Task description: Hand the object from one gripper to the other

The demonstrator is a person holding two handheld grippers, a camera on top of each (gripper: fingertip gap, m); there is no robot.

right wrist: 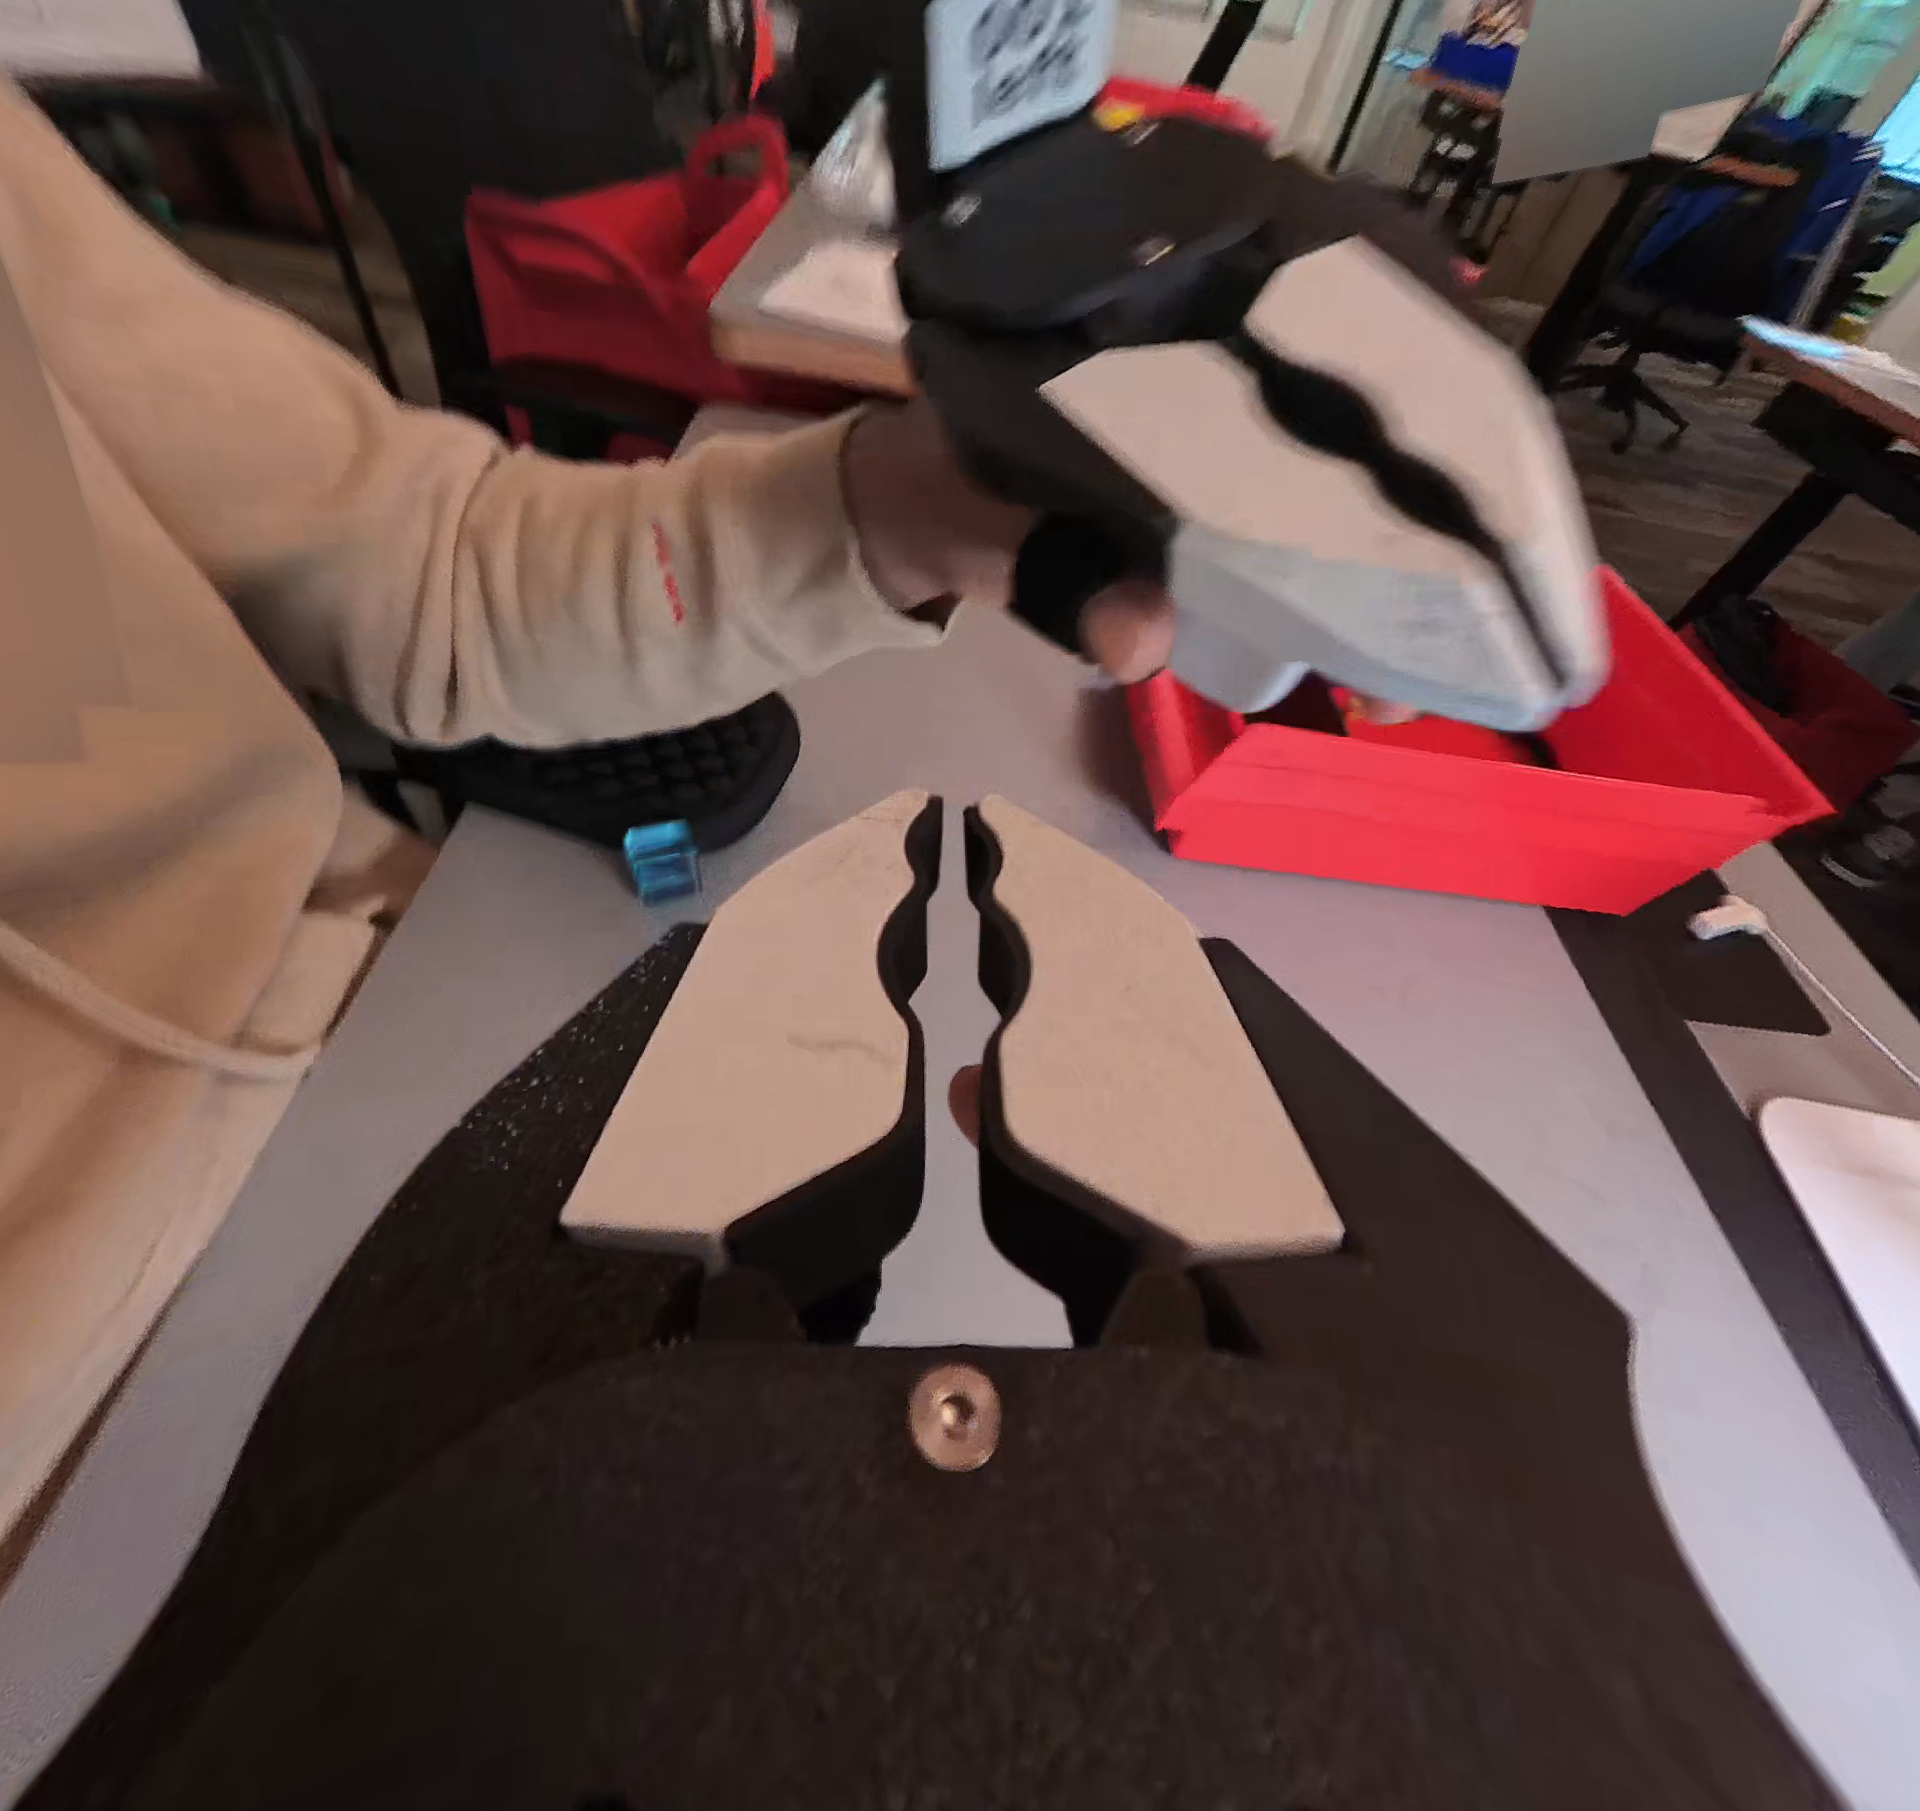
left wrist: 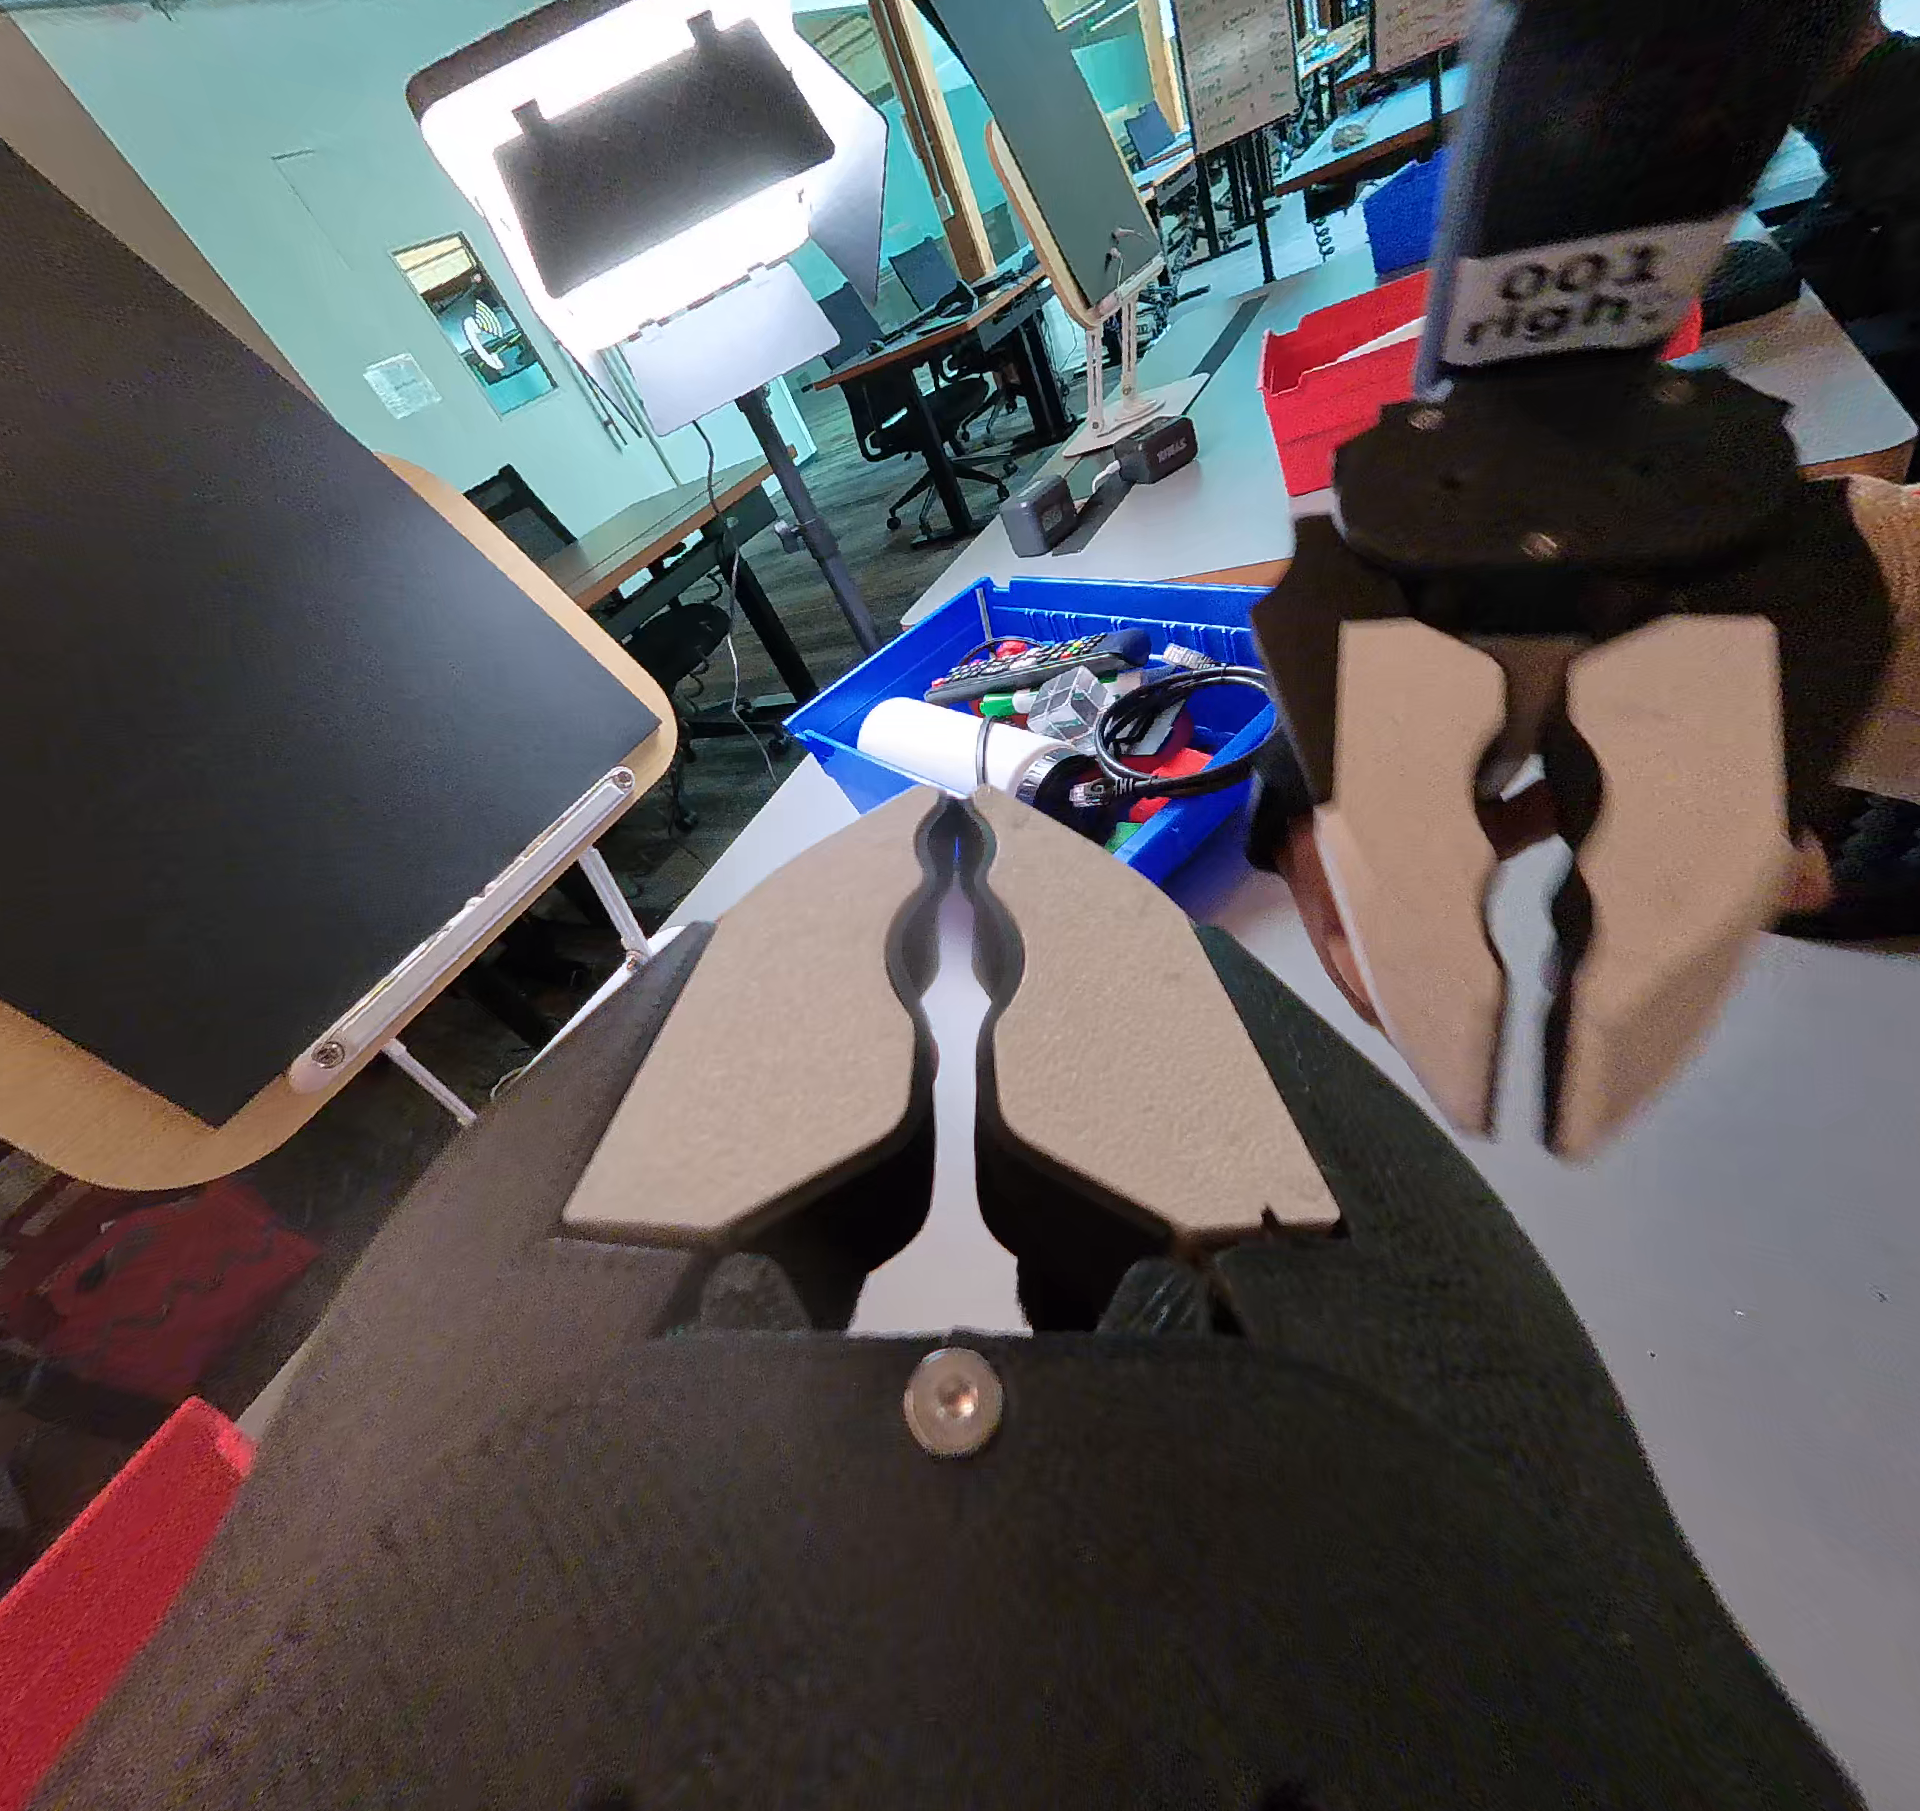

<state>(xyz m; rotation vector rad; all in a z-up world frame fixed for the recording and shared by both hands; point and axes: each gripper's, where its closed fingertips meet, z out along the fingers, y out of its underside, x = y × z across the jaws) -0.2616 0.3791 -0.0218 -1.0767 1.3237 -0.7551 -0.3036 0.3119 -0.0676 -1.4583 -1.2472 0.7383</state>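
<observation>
Blue bin (left wrist: 1174, 608) of clutter sits beyond both grippers' empty, nearly pressed-together jaws; red bin (right wrist: 1455, 816) nearby.

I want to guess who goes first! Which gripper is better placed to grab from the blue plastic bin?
Probably the left gripper: its closed, empty tips point straight at the blue plastic bin. The right gripper points down at the grey table beside it.

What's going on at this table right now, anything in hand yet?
Nothing is held yet. The left gripper and the right gripper are both nearly shut and empty above the grey table. The blue plastic bin of assorted items and the red plastic bin sit untouched, as does a small blue cube.
</observation>
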